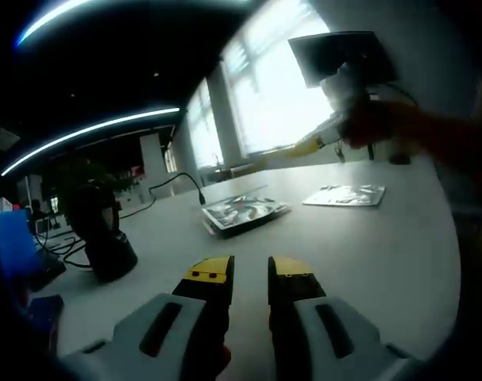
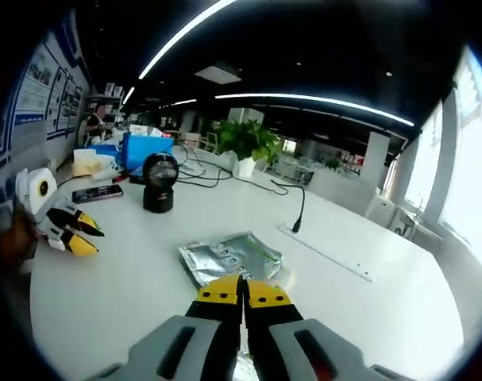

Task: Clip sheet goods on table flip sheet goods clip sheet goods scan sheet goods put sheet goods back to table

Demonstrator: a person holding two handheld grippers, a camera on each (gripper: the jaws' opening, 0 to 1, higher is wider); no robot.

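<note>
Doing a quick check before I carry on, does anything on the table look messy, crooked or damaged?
Nothing stands out. A silver foil sheet stack lies flat on the white table, with a single sheet flat beside it. The black scanner stands upright, and nothing looks spilled.

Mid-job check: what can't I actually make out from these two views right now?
- Right gripper view: whether the right gripper pinches a sheet; its jaws meet, and a silver scrap below them is cut off by the gripper body.
- Left gripper view: print on the single sheet and the stack of sheets is too small and glary.
- Left gripper view: the black scanner is dark and backlit, so no detail.
</note>
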